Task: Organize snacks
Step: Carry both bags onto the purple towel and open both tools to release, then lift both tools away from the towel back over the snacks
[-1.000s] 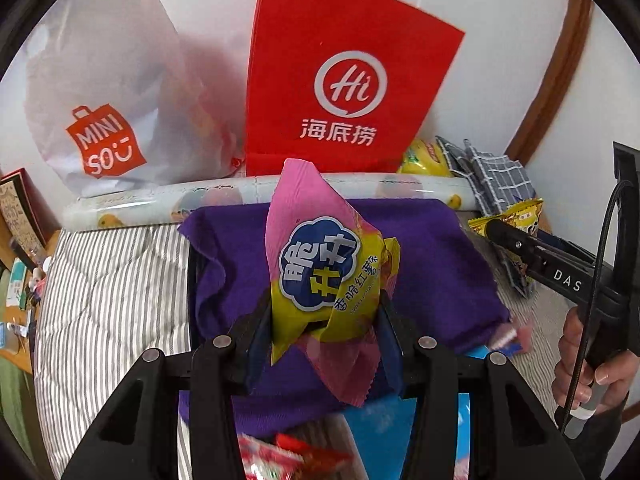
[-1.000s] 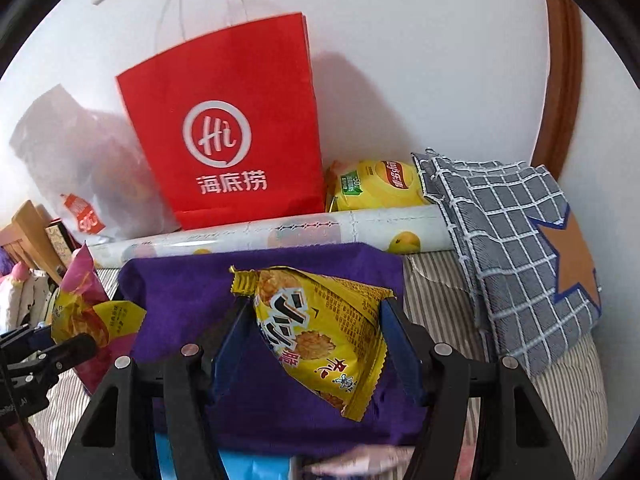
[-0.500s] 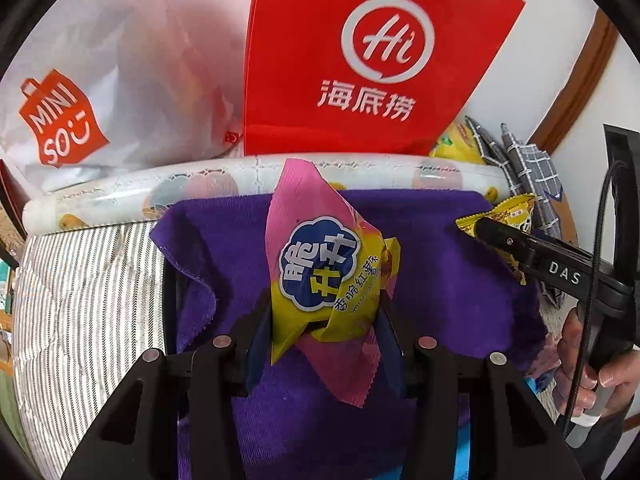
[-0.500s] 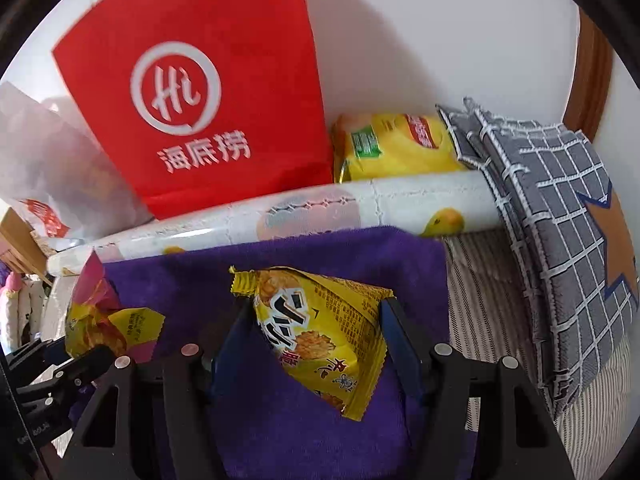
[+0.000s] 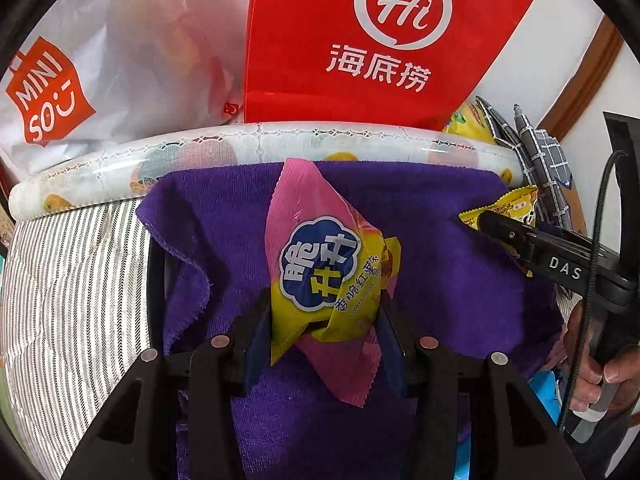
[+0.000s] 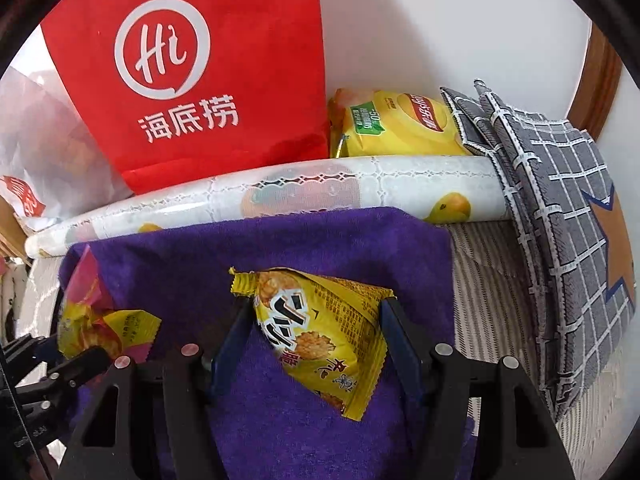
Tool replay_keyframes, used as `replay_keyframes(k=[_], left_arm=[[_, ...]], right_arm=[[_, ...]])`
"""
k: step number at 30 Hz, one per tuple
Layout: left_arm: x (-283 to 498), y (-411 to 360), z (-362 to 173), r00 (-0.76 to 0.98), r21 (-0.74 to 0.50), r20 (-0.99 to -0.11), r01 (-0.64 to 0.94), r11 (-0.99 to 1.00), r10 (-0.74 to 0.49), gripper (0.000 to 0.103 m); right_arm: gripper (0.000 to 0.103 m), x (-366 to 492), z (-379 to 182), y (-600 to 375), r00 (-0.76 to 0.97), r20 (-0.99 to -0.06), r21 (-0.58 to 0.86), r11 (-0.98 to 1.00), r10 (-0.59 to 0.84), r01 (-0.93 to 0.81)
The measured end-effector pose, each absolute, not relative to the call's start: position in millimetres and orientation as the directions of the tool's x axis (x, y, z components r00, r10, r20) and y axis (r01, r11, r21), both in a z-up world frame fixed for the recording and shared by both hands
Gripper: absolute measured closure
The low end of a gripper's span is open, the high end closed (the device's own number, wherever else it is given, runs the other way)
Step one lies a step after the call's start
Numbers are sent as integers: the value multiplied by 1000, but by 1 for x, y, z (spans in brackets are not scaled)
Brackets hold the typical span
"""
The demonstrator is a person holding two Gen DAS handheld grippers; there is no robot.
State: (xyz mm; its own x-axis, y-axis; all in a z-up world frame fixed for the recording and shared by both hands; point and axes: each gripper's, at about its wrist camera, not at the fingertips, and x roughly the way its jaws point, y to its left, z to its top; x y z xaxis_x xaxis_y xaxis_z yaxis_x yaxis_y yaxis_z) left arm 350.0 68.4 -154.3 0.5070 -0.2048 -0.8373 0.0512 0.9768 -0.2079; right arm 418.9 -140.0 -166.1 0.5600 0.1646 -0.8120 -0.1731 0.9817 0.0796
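Snack packets, one per claw, both over the purple towel (image 5: 440,240).

Left wrist view, left to right: white shopping bag (image 5: 100,60) at 10 o'clock and red paper bag (image 5: 360,40) at 12 stand against the wall, probably as backdrop clutter. Left claw (image 5: 326,320) clamped on the pink-and-yellow packet (image 5: 324,264), pinched at its lower half so the top stands free. Right claw (image 5: 496,226) enters at 3 o'clock, hand (image 5: 596,364) below it.

Right wrist view: right claw clamped on the yellow packet (image 6: 320,328), squeezed across its width, tilted. Chip bag (image 6: 400,124) at 1 o'clock rests behind the rolled sheet (image 6: 320,192).

Judgement: towel is the drop spot; both packets poised for set-down.
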Motion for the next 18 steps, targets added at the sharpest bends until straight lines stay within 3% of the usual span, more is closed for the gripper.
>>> replay_keyframes(k=[5, 12, 18], left_arm=[[348, 68, -154, 501, -213, -839, 55, 975, -212, 54], [333, 64, -139, 522, -179, -833, 58, 982, -182, 34], [315, 62, -121, 530, -147, -837, 30, 989, -141, 30]], right_arm=[[38, 420, -164, -144, 548, -820, 89, 982, 167, -167], [29, 405, -147, -151, 545, -811, 131, 973, 214, -188], [23, 378, -128, -160, 564, -795, 144, 973, 223, -182]])
